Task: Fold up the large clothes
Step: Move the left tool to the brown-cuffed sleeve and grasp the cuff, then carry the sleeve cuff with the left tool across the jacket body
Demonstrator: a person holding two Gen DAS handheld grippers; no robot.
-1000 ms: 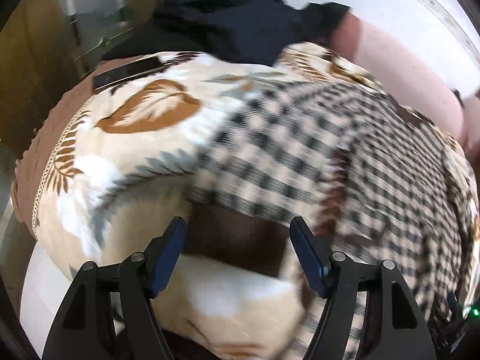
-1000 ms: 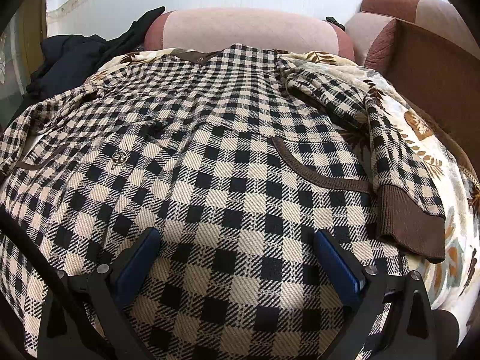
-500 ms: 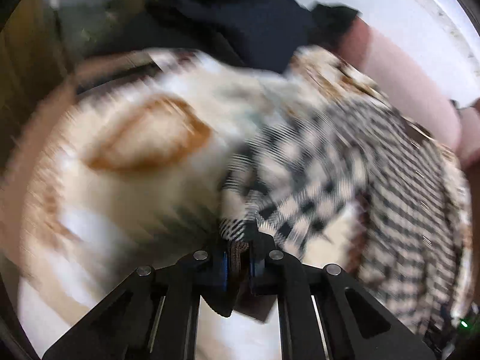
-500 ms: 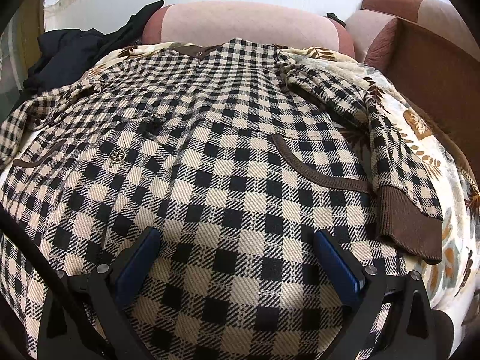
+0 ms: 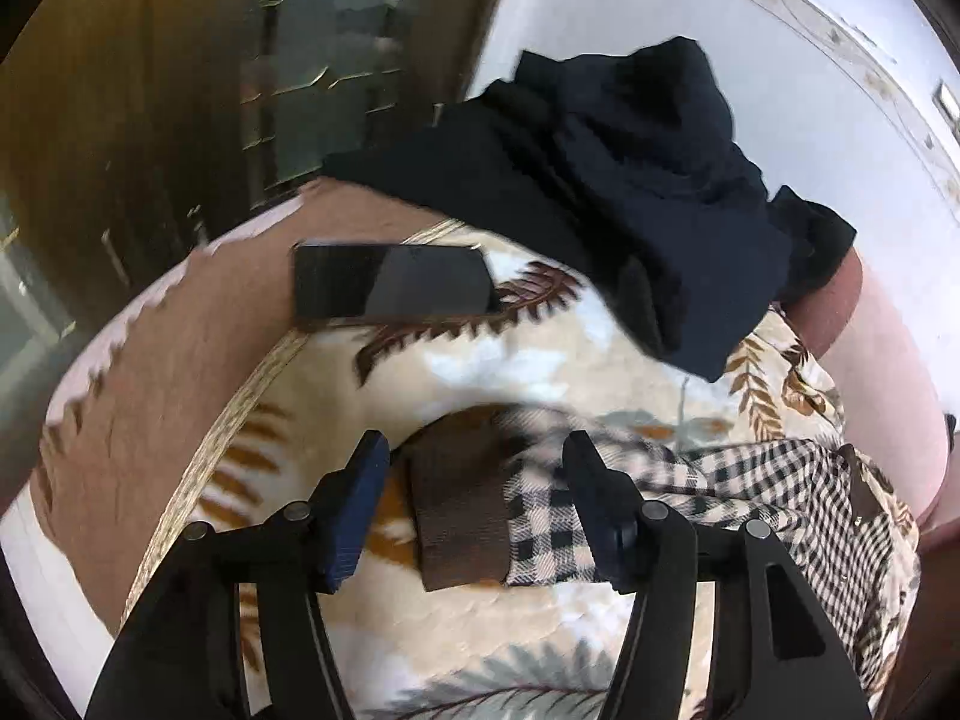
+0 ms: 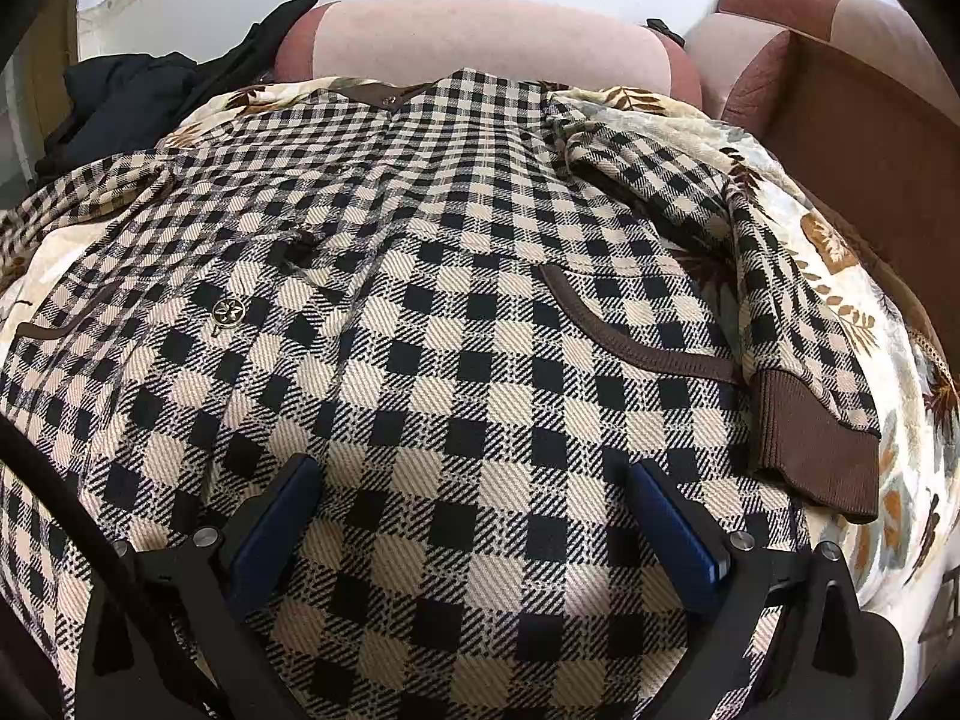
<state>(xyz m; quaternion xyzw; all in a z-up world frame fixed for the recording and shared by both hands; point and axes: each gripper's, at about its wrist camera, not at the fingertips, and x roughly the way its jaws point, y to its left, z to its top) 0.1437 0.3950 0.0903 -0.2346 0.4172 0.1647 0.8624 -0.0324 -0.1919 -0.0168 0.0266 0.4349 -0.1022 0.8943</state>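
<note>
Since the earlier frame the left gripper [image 5: 474, 450] has carried the brown ribbed cuff [image 5: 462, 510] of the checked sleeve outward across the leaf-printed cream blanket [image 5: 540, 360], and its fingers, pinched together on that cuff half a second ago, have just been opening. They now stand apart, with the cuff lying flat on the blanket between them, nearer the blue pad at 9 o'clock; neither pad clearly presses it. From the cuff, the sleeve runs off toward 3 o'clock.

At 11 o'clock from the left gripper, a flat black phone [image 5: 390, 288] lies at the blanket's edge, half on the brown sofa arm [image 5: 162, 360]. A heap of dark navy clothing [image 5: 630, 180] sits at 1 o'clock, against the white wall.

In the right wrist view, the black-and-cream checked jacket [image 6: 450, 270] lies spread front-up over the blanket, collar at 12 o'clock by the pink sofa back [image 6: 480, 42]. Its other sleeve is bent along the side at 2 o'clock, ending in a second brown cuff [image 6: 816, 450] at 3 o'clock. The right gripper [image 6: 468, 480] hangs above the jacket's lower front, fingers wide apart and holding nothing.
</note>
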